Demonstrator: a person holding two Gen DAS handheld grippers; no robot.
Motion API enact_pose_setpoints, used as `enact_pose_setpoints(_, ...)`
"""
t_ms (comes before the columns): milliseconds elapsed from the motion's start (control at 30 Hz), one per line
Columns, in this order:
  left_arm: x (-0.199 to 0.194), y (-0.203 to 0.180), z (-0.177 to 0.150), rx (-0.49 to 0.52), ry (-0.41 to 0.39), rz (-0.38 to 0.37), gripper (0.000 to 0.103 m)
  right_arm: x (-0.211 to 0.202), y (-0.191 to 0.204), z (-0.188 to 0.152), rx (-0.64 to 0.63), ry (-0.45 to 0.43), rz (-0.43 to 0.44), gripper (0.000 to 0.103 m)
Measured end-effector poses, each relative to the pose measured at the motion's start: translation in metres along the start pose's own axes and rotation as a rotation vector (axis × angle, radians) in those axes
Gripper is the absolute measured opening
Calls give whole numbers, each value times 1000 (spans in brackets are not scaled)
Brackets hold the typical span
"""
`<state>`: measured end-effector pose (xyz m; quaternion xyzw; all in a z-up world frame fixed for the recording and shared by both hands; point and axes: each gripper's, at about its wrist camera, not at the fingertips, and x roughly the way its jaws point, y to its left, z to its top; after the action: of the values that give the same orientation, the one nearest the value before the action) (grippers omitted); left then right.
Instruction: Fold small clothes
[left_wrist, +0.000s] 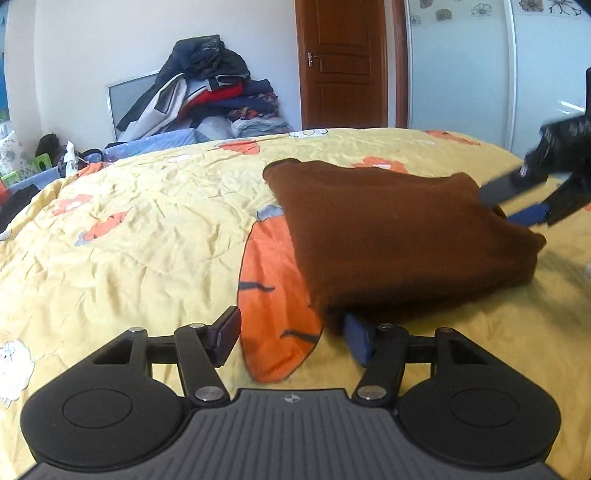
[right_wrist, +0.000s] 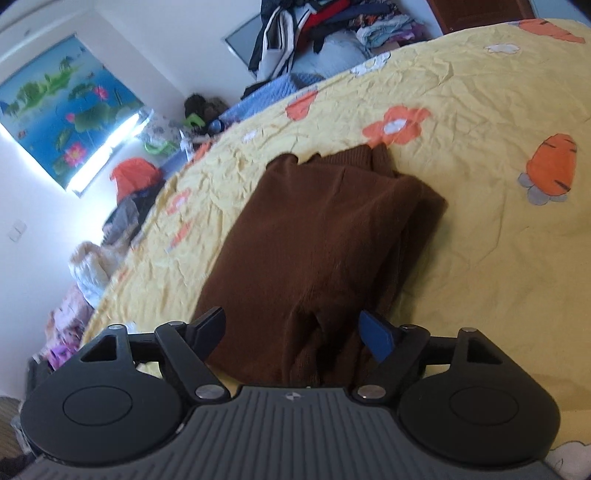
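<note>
A big bed (left_wrist: 147, 221) is covered by a yellow quilt. A folded brown sweater (left_wrist: 399, 229) is laid on it. The left gripper (left_wrist: 291, 336) and right gripper (right_wrist: 293, 332) are spread wide at its edges, nothing pinched.

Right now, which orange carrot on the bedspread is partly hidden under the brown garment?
The big carrot just ahead of the left gripper; the brown garment overlaps its right side. The other carrots lie uncovered.

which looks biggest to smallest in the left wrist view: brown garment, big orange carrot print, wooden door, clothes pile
1. brown garment
2. wooden door and clothes pile: look alike, both far off, so unranked
3. orange carrot print, partly under the garment
</note>
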<state>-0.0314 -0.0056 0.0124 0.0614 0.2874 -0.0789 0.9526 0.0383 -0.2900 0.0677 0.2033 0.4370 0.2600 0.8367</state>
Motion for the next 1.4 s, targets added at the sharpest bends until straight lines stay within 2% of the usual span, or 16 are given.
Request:
enact_pose_setpoints(67, 3, -5, 4, 1, -2, 1, 52, 13, 2, 1, -15, 24, -21, 77)
enact_pose_setpoints(133, 4, -8, 6, -2, -16, -7, 33, 25, 4, 0, -44, 41, -43, 69)
enact_pose_setpoints(167, 7, -7, 6, -11, -11, -13, 14, 25, 2, -1, -66, 41, -56, 53)
enact_pose_setpoints(200, 10, -4, 6, -34, -4, -17, 11, 28, 4, 0, -85, 42, -78, 32)
enact_pose_setpoints(267, 2, 2, 7, -63, -35, -19, 8, 22, -1, 5, -78, 45, -82, 23)
enact_pose_setpoints(467, 6, 2, -9, -24, -8, -29, 6, 24, -12, -1, -105, 62, -108, 18)
enact_pose_setpoints(533, 2, 4, -8, -35, -26, -38, 6, 23, -14, 0, -85, 42, -82, 24)
enact_pose_setpoints(667, 6, 4, -9, -36, -8, -44, 6, 8, -19, 13, -3, 17, 47, 82)
enact_pose_setpoints(833, 7, 3, -9, -39, -5, -46, 6, -6, -50, 54, 164, -130, 20, 83)
enact_pose_setpoints(933, 7, 4, -9, -44, -3, -50, 6, 23, -65, 71, 214, -71, 1, 55)
enact_pose_setpoints(967, 7, 5, -9, -45, -3, -51, 6, 36, -65, 75, 201, -28, -6, 24)
enact_pose_setpoints(1100, 8, 5, -9, -45, -1, -56, 6, 46, -50, 91, 29, -71, -100, 9)
enact_pose_setpoints(1200, 8, 6, -8, -48, 0, -62, 6, 64, -75, 92, 58, -28, -201, 8)
enact_pose_setpoints(1267, 6, 9, -8, -59, 0, -75, 7, 66, -74, 84, 40, -38, -176, 11)
enact_pose_setpoints(1333, 0, 13, -9, -71, -1, -108, 7, 51, -73, 79, 107, -95, -136, 29)
enact_pose_setpoints(1400, -9, 24, -9, -123, 8, -162, 9, 30, -75, 72, 191, -156, -75, 85)
